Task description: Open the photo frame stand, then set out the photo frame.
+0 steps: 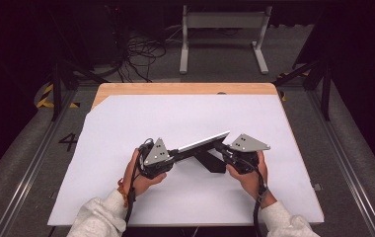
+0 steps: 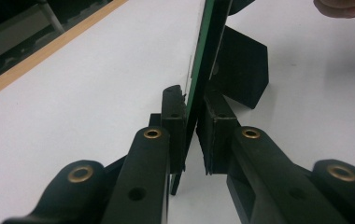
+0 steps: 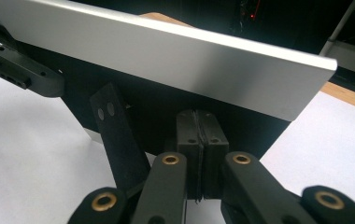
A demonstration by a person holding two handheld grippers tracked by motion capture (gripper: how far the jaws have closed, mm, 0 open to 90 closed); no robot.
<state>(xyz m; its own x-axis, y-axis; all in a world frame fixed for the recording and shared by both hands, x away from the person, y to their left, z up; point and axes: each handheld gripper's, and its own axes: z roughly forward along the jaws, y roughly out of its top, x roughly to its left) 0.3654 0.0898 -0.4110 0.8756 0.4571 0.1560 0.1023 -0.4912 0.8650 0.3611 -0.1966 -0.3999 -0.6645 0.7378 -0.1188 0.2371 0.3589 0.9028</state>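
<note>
Just below the centre of the high view I hold a thin flat panel (image 1: 203, 143) between my two grippers, above the white table cover (image 1: 126, 123). It runs on a slant, low at the left and higher at the right, with its pale silver edge turned up. A black stand piece (image 1: 214, 162) juts from beneath it towards the table.

My left gripper (image 1: 171, 153) clamps the panel's lower left end. In the left gripper view, the green-edged board (image 2: 202, 70) runs up the middle of the frame, nipped between my two pads (image 2: 173, 121).

My right gripper (image 1: 223, 147) sits at the panel's upper right end. In the right gripper view its pads (image 3: 188, 140) are pressed together at lower centre, just under the panel's dark underside; whether they pinch any part of it I cannot tell.
</note>
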